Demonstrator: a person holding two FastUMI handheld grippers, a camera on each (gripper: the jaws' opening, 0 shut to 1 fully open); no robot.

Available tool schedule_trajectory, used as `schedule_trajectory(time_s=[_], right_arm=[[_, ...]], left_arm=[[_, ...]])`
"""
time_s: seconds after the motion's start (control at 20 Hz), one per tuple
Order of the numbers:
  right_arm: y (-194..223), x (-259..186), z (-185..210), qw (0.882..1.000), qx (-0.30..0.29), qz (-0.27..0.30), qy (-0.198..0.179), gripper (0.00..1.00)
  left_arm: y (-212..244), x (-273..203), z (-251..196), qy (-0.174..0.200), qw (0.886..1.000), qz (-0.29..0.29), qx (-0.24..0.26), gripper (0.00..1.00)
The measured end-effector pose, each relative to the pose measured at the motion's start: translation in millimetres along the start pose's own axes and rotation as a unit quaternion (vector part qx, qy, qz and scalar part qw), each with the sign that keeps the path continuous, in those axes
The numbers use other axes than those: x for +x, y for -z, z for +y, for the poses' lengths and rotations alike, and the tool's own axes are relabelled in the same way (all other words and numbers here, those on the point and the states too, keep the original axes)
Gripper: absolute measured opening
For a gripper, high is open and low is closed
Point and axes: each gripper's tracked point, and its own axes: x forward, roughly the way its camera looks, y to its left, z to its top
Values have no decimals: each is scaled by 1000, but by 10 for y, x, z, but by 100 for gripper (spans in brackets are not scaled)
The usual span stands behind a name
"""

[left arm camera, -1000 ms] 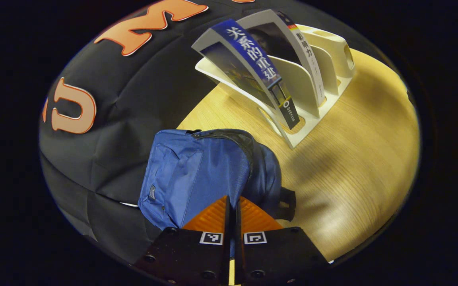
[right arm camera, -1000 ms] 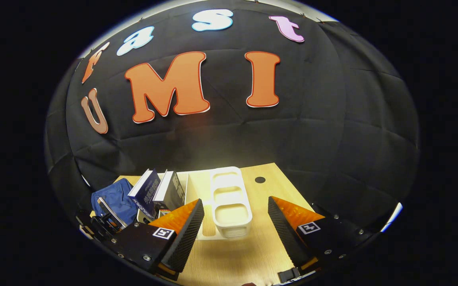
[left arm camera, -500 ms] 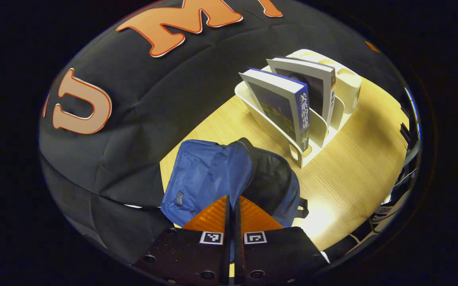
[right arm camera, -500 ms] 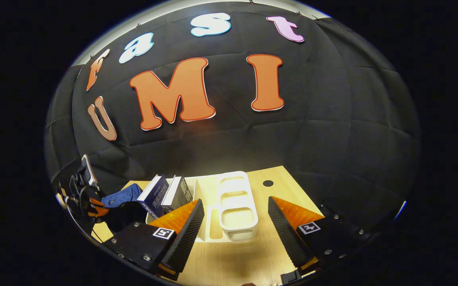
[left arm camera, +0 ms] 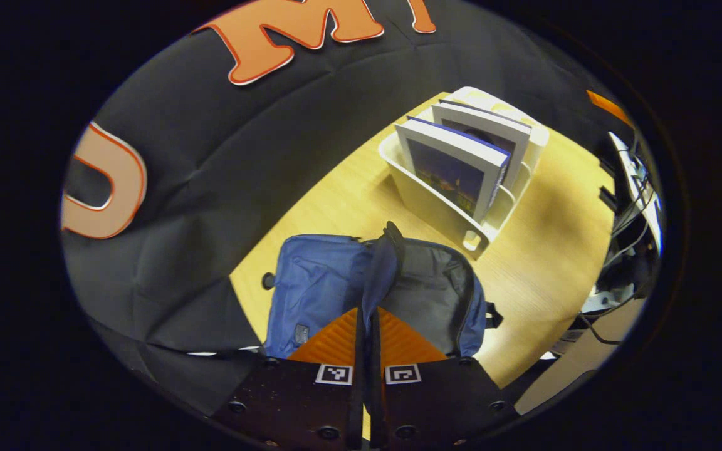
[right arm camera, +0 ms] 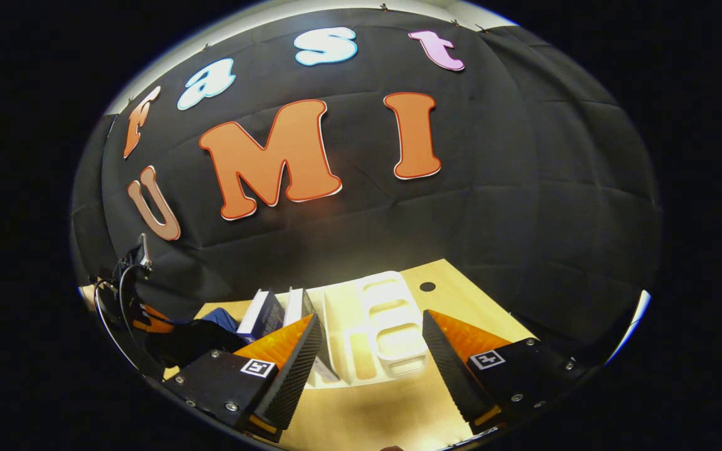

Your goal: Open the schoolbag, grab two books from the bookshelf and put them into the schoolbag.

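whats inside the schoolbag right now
The schoolbag gapes open, showing bare grey lining; no book is visible inside. The left gripper hides its near end. Both books stand in the bookshelf.

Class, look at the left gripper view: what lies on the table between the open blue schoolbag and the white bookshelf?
Nothing: bare wooden table separates the blue schoolbag from the white bookshelf.

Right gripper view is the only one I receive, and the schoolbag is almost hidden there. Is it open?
Observer: Yes. In the left gripper view the schoolbag gapes, with its dark lining showing.
Operator: What holds it open?
Observer: The left hand-held gripper, shut on the flap's edge.
Operator: Which way do the book covers face?
Observer: The nearer book leans in the bookshelf with its dark picture cover toward the schoolbag.
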Motion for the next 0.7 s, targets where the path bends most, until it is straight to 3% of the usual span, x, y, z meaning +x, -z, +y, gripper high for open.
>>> schedule_trajectory(time_s=[0.35,0.55,0.7], right_arm=[[8,94,1097,994,27,82,-64,97],[1,509,1617,981,4,176,-83,97],[238,873,1889,960,-12,265,-92,97]], left_arm=[[4,78,448,39,997,-44,40,5],[1,149,587,60,996,-67,25,5],[36,209,631,80,994,-76,5,5]])
